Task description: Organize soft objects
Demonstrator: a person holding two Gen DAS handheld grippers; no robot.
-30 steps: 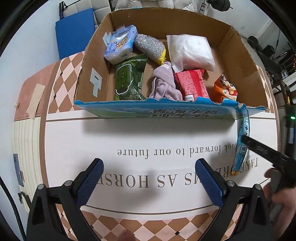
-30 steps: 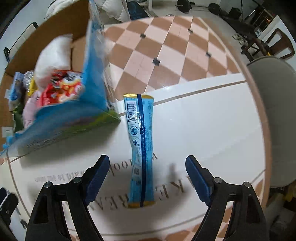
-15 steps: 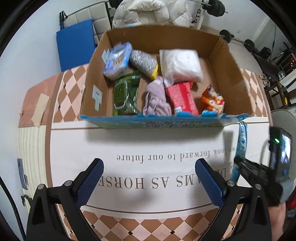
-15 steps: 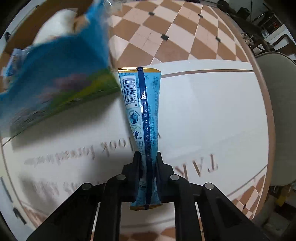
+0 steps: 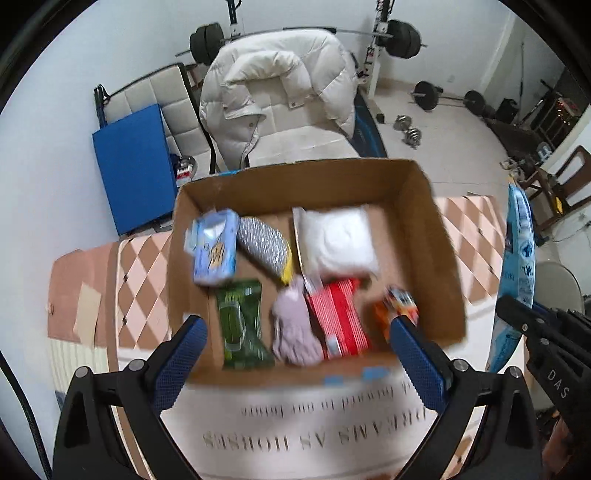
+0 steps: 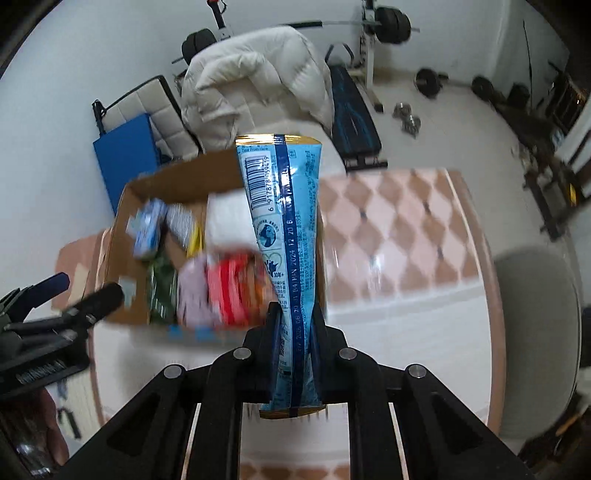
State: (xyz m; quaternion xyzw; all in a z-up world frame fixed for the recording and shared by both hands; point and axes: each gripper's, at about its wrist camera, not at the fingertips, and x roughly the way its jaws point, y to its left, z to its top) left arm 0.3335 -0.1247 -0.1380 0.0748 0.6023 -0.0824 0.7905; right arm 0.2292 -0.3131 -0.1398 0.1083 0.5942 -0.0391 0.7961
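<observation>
Nearest in the right wrist view, right gripper (image 6: 293, 332) clamped on a long blue snack packet (image 6: 284, 229), jaws pinching its lower part, gold-edged bottom seam sticking out behind the fingers, barcode end pointing up and away, packet lifted clear of the table (image 6: 406, 332). Seen from the left wrist view, same blue snack packet (image 5: 519, 258) standing upright at the far right, beside the outer right wall of the cardboard box (image 5: 436, 258) and not over its opening. Left gripper (image 5: 295, 354) spread wide with nothing between the blue pads, hovering over the near edge of the box, one finger (image 5: 181, 354) on either side of the contents. Inside the box, front row: green packet (image 5: 240, 328), lilac cloth (image 5: 295, 332), red packet (image 5: 340, 317), orange packet (image 5: 400, 302); back row: pale blue tissue pack (image 5: 216, 251), silver scrubber (image 5: 264, 247), white pouch (image 5: 338, 240). Beyond the box, white puffer jacket (image 5: 280, 85) draped on a seat, blue mat (image 5: 135, 166) against the wall, barbell (image 5: 306, 35) behind.
</observation>
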